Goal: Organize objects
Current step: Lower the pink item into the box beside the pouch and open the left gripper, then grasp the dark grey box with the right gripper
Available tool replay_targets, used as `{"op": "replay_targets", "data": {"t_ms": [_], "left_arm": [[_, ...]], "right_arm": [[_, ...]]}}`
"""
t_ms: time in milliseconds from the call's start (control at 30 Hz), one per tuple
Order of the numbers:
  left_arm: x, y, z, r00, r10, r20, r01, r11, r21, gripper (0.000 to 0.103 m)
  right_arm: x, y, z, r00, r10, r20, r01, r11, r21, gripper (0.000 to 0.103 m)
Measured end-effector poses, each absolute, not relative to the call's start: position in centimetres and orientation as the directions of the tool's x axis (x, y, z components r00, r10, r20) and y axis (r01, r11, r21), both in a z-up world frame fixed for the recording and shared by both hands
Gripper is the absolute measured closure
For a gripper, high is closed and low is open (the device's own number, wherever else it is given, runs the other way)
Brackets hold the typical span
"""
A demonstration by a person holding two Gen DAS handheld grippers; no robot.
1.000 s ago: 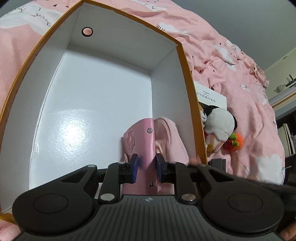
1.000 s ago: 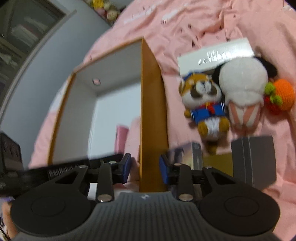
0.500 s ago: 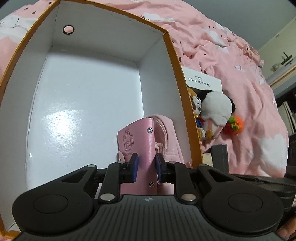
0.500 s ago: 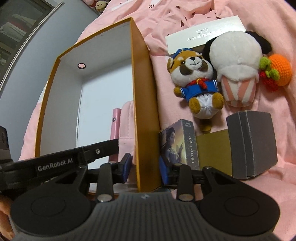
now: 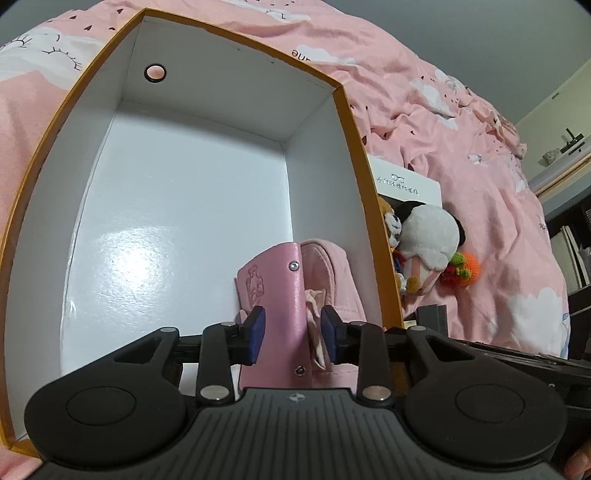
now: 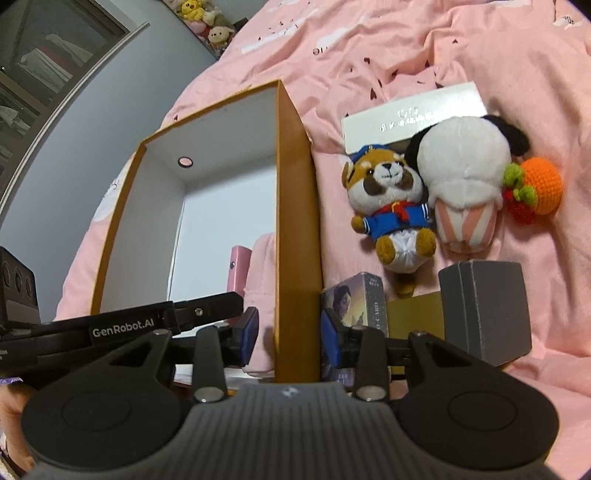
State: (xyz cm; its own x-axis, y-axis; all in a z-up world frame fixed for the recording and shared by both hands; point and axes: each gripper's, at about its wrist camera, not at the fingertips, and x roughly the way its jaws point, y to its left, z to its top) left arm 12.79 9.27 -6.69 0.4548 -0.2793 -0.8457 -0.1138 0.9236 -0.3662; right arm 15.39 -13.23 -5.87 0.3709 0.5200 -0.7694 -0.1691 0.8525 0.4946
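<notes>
Inside the orange box (image 5: 373, 206), at its 5 o'clock corner, the pink wallet (image 5: 273, 317) stands on edge between the opening left hand-held gripper (image 5: 291, 334), likely toppling once freed, while the right hand-held gripper (image 6: 288, 334), also opening, straddles the box wall.

A pink bedspread (image 6: 424, 55) printed with white clouds and small dark hearts covers the bed and lies in folds toward its far edge. Past the far left corner of the bed stands a glass-fronted cabinet (image 6: 44, 74), its shelves dim, with a small heap of plush toys (image 6: 207, 22) beside it against the grey wall (image 6: 110, 140). Beyond the bed's right edge, in the left wrist view, a dark shelf unit (image 5: 569, 243) holds upright books or papers, below a pale ledge (image 5: 561, 166).
</notes>
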Motion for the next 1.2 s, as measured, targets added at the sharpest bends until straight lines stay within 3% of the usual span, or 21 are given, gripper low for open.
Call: {"op": "replay_targets", "data": {"t_ms": [500, 900, 1200], "left_arm": [[11.8, 8.7, -5.0, 0.514, -0.247, -0.821, -0.100, 0.934, -0.343, 0.066], [10.7, 1.9, -0.6, 0.544, -0.354, -0.760, 0.171, 0.934, -0.313, 0.066], [11.4, -0.8, -2.0, 0.501, -0.362, -0.786, 0.195, 0.932, -0.305, 0.066]], "right_arm": [[14.8, -16.3, -3.3, 0.457, 0.514, -0.726, -0.155, 0.850, 0.504, 0.062], [15.0, -22.2, -5.5, 0.455, 0.385, -0.803, -0.014, 0.905, 0.426, 0.062], [15.0, -19.0, -8.7, 0.426, 0.239, -0.873, -0.137, 0.970, 0.199, 0.042]]}}
